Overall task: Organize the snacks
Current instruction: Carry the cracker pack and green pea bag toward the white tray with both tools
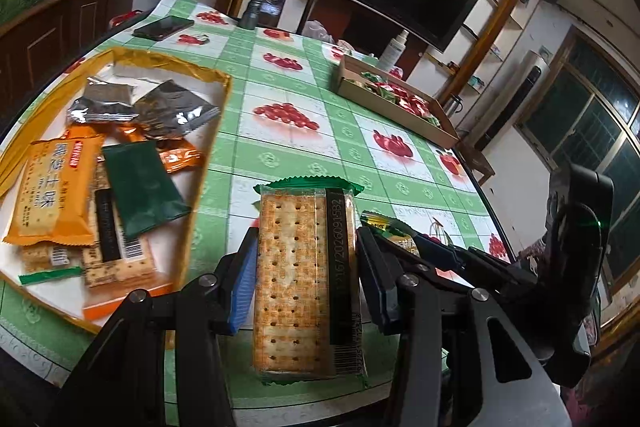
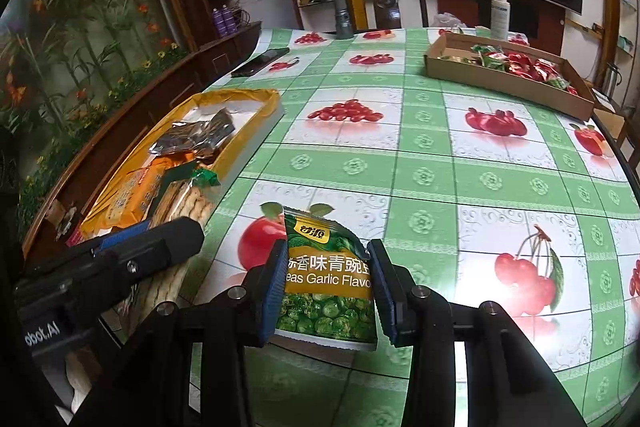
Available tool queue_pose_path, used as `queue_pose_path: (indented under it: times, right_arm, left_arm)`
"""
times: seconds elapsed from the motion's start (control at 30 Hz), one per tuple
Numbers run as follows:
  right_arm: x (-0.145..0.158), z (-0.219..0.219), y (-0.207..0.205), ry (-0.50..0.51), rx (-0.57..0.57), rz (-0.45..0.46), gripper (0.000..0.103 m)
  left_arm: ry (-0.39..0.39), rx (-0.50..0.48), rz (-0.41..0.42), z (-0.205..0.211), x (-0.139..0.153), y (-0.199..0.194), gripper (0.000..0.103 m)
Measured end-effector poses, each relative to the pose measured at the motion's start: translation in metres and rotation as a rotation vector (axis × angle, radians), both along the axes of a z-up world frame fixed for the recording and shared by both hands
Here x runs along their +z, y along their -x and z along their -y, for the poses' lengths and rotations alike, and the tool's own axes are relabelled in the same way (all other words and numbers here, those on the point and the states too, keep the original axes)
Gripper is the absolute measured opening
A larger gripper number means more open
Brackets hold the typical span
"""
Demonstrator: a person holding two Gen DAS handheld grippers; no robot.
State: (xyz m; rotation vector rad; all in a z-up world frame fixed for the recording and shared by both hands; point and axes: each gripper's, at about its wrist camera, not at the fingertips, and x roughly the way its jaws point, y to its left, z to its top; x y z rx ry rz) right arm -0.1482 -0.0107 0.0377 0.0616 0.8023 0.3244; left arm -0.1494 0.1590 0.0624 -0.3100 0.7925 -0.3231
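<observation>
The left tool (image 1: 306,267) is closed on a clear-wrapped cracker pack (image 1: 306,279) with green crimped ends, its blue pads pressed to both long sides; a black strip down the wrapper reads "16/20260915B2" above a barcode. The right tool (image 2: 326,287) grips a green pea packet (image 2: 330,283) by its sides, held just above the table (image 2: 420,163); the packet shows a yellow logo, Chinese characters and the words "eas Garlic Flavo", partly hidden by the pads. To the left lies a yellow-rimmed tray (image 1: 208,75) holding silver foil packets (image 1: 140,103), an orange cracker pack (image 1: 52,195) with Chinese lettering, a dark green sachet (image 1: 140,183) and more crackers. At the far right stands a cardboard box (image 2: 500,83) filled with red and green wrapped snacks. Farther off on the fruit-print cloth are a phone (image 2: 260,61), a grey flashlight (image 2: 343,15) and a white spray bottle (image 2: 500,11). The left tool's body bears "obot.AI" in mirror writing.
</observation>
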Motion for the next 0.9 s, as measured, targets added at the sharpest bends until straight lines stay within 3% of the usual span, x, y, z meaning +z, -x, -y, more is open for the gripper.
queue_pose_path:
  times: [0.9]
  right_arm:
    - [0.001,-0.063,-0.003,0.0,0.13,-0.032,0.041]
  left_arm:
    - [0.04,0.125,0.0,-0.071,-0.004,0.005,0.045]
